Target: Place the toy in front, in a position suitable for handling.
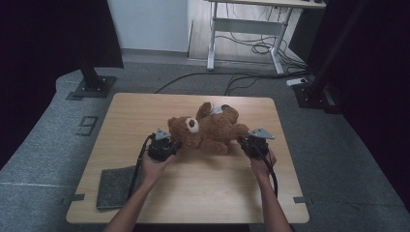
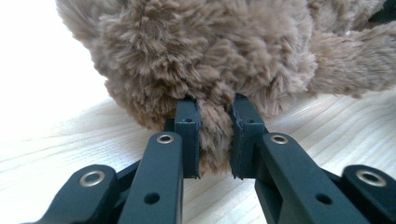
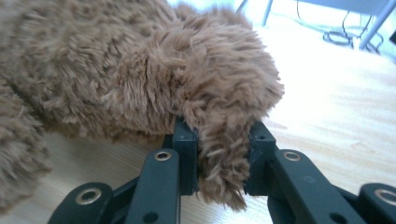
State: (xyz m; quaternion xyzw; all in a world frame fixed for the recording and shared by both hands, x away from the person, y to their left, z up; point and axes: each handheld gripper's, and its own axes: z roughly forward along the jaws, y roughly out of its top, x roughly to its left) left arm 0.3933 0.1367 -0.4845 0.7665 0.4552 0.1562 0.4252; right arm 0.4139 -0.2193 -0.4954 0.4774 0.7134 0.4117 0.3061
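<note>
While a brown teddy bear (image 1: 208, 129) lies on its back near the middle of the table (image 1: 193, 193), the left gripper (image 1: 169, 147) has its jaws clamped on a tuft of fur at the bear's head end and the right gripper (image 1: 245, 143) pinches a plush limb at the opposite end. Both grasps look secured; lifting or moving the bear appears still ahead. A grey felt pad (image 1: 115, 186) lies well apart from the bear, at the table's near left corner.
</note>
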